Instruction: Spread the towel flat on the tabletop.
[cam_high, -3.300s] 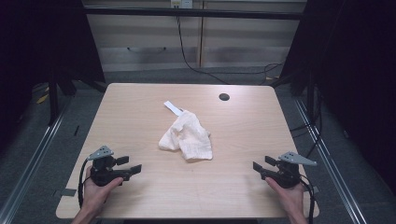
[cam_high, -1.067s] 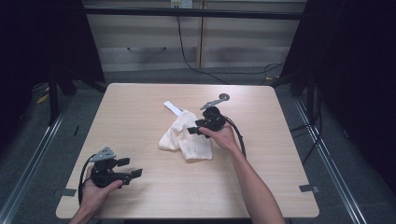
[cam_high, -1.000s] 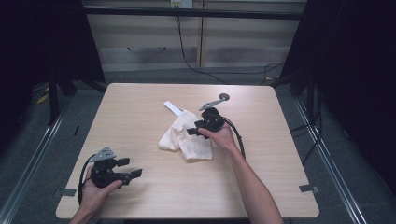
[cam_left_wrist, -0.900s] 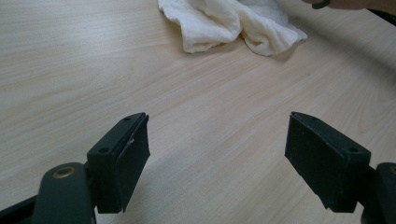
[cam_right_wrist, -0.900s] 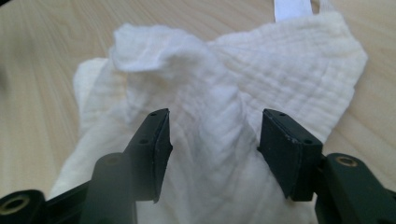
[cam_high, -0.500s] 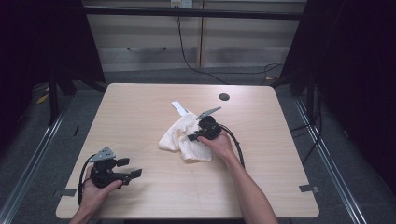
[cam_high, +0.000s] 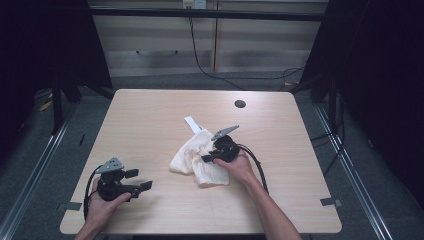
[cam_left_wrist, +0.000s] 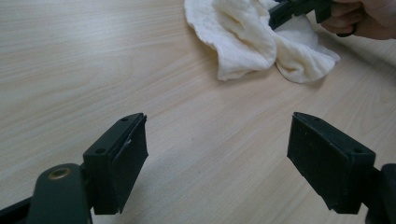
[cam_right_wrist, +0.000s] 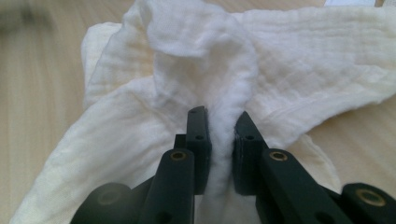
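Right gripper view, crumpled cream cloth (cam_right_wrist: 280, 60), a raised fold pinched in right gripper (cam_right_wrist: 220, 140) fingers, left gripper (cam_left_wrist: 217, 154) fingers spread wide.

Right tongs (cam_right_wrist: 221, 135) pinching a fold of cream cloth (cam_right_wrist: 299, 56)

Seen along the two black jaws, which rise from the bottom edge, a raised ridge of the crumpled, gauzy cloth is squeezed between the pads; the jaws have just been closing, and the fabric now fills the narrow gap between them from the tips downward. Above the pinch the ridge stands up in a soft hump, and the cloth spreads out to both sides, one flap trailing toward the lower left and a wider one stretching right. Light wooden table (cam_right_wrist: 42, 93) shows at the left and at the lower right. A small white scrap (cam_right_wrist: 350, 2) peeks in at the top right edge.
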